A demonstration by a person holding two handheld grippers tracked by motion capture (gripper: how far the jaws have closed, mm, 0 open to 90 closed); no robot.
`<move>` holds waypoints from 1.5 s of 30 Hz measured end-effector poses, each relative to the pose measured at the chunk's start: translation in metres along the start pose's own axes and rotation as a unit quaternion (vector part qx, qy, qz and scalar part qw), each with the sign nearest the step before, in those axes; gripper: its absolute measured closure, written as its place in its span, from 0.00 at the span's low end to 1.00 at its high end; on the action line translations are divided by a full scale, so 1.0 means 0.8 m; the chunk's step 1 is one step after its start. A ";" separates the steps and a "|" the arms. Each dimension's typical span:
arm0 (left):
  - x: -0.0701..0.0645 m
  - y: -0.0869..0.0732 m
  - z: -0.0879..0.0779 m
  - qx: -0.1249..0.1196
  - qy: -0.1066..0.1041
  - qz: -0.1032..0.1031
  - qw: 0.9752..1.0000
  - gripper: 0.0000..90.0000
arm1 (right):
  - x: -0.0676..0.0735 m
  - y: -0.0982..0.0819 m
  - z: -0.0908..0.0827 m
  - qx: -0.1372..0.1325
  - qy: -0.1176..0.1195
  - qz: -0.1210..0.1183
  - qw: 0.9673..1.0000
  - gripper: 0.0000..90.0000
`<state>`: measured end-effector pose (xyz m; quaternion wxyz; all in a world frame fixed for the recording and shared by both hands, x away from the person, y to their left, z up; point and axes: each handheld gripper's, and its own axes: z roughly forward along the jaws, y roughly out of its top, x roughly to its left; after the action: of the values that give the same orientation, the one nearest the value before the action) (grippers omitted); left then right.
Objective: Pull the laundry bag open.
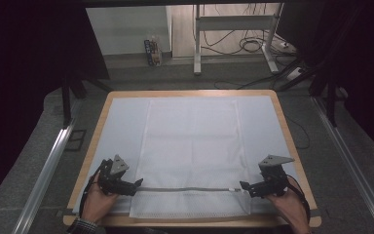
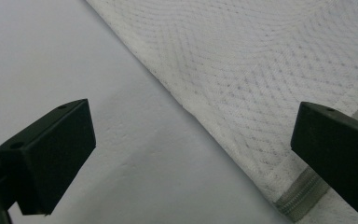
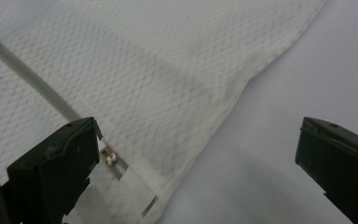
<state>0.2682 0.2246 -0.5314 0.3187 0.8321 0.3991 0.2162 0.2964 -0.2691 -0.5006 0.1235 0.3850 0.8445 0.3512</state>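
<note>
A white mesh bag [image 1: 192,146] lies flat on the covered table, with a grey zipper [image 1: 185,189] running across it near the front edge. My left gripper [image 1: 137,185] is at the zipper's left end, open, with the bag's edge [image 2: 242,98] and the zipper end [image 2: 303,198] between its spread jaws. At the zipper's right end my right gripper [image 1: 245,186] stands open too. Its view shows the small metal zipper pull [image 3: 110,158] just beside one jaw, and the bag's right edge [image 3: 242,88] runs between the jaws. Neither gripper holds anything.
A pale sheet [image 1: 121,122] covers the wooden table [image 1: 285,122]. Metal rails [image 1: 48,165] run along the floor on both sides. Behind the table stand a metal desk frame [image 1: 197,44], loose cables [image 1: 248,46] and a small carton [image 1: 152,52].
</note>
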 end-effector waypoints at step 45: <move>-0.008 0.005 0.008 0.013 -0.004 0.015 1.000 0.01 | 0.060 -0.026 -0.003 0.079 -0.007 -0.053 0.995 0.92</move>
<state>0.2706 0.2155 -0.5341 0.3061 0.8428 0.3884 0.2127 0.2516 -0.2445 -0.5103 0.1165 0.3510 0.8880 0.2734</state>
